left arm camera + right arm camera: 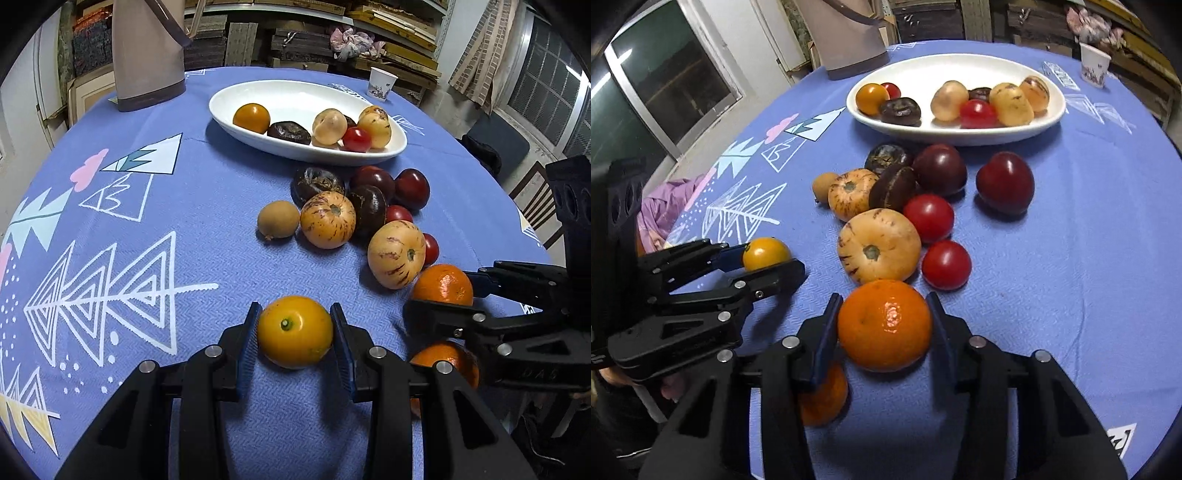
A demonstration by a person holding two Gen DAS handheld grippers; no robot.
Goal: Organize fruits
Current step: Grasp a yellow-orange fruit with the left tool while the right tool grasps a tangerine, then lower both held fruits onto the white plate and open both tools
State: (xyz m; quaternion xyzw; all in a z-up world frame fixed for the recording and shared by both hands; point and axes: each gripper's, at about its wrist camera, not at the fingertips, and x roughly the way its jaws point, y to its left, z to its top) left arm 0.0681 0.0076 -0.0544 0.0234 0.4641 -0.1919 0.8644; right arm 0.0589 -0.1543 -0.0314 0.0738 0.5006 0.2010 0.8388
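Note:
In the left wrist view my left gripper (295,325) is shut on a yellow round fruit (295,334) resting on the blue cloth; both blue pads press its sides. My right gripper (884,325) is shut on an orange tangerine (884,326), just right of the left gripper (768,258). A second tangerine (823,398) lies under the right gripper's left finger. Loose fruit lies beyond: striped pale melons (397,254), red tomatoes (945,264), dark plums (1004,182) and a brown longan (279,219). The white oval dish (295,92) behind them holds several fruits.
A tall beige jug (147,55) stands at the back left of the round table, and a paper cup (382,83) at the back right. The table edge curves close on the right, with a wooden chair (535,199) beyond it. Stacked boards fill the shelves behind.

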